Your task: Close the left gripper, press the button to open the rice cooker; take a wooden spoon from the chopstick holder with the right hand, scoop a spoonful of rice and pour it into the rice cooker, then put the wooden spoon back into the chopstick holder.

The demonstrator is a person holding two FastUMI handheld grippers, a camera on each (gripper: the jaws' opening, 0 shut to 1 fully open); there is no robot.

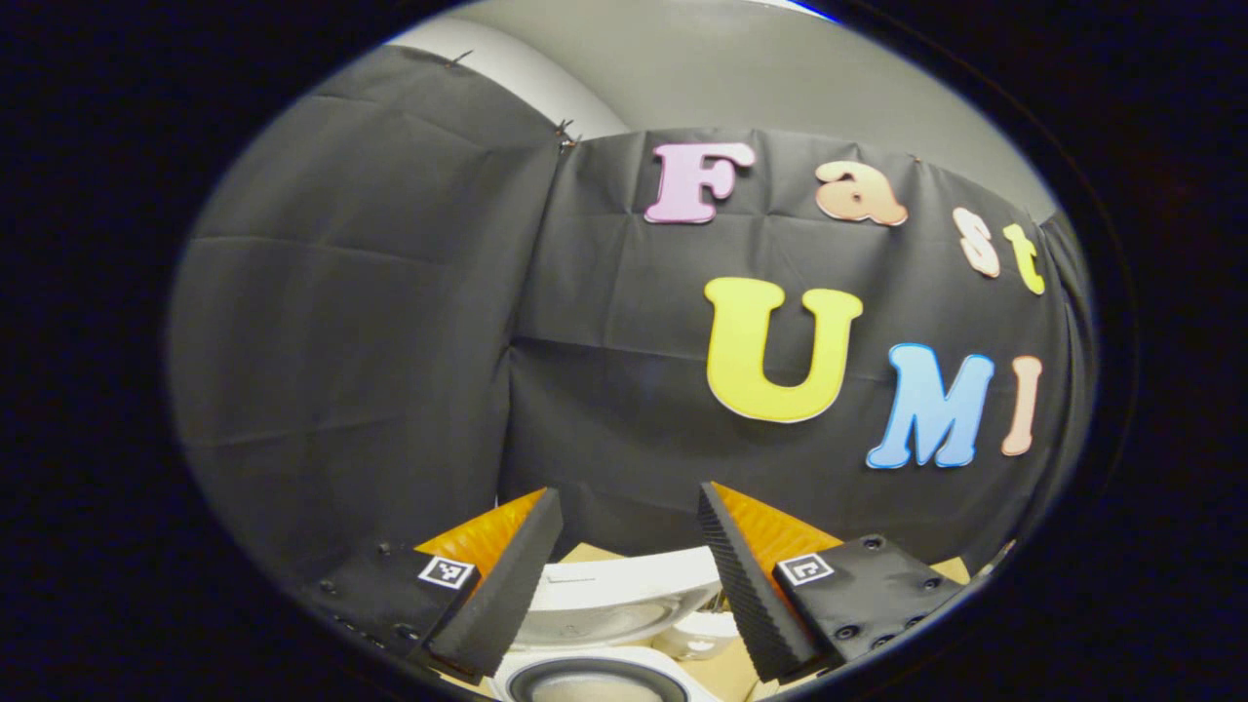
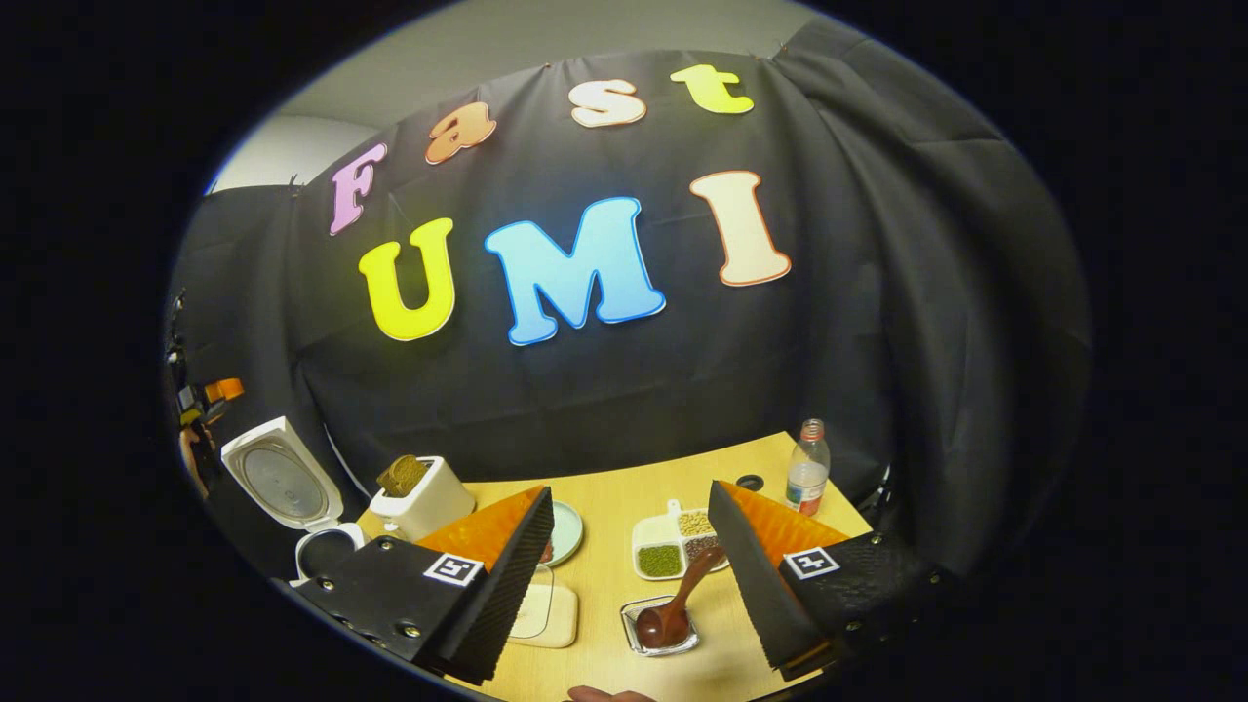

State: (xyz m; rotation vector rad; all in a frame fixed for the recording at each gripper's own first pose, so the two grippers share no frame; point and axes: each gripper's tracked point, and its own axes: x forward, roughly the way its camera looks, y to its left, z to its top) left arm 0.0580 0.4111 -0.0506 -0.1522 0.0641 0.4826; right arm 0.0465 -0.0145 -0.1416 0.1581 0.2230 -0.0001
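The white rice cooker sits just below my left gripper, its lid up and the dark pot mouth at the bottom edge. That gripper is open and holds nothing. In the right gripper view the same cooker stands at the table's far left with its lid raised. A dark wooden spoon rests with its bowl in a small clear container, the handle leaning up and right. My right gripper hovers open above the table, with the spoon lower between its fingers and untouched.
On the light wooden table stand a white toaster with bread, a green plate, a divided dish of beans, a flat white board and a plastic bottle. A fingertip shows at the bottom edge.
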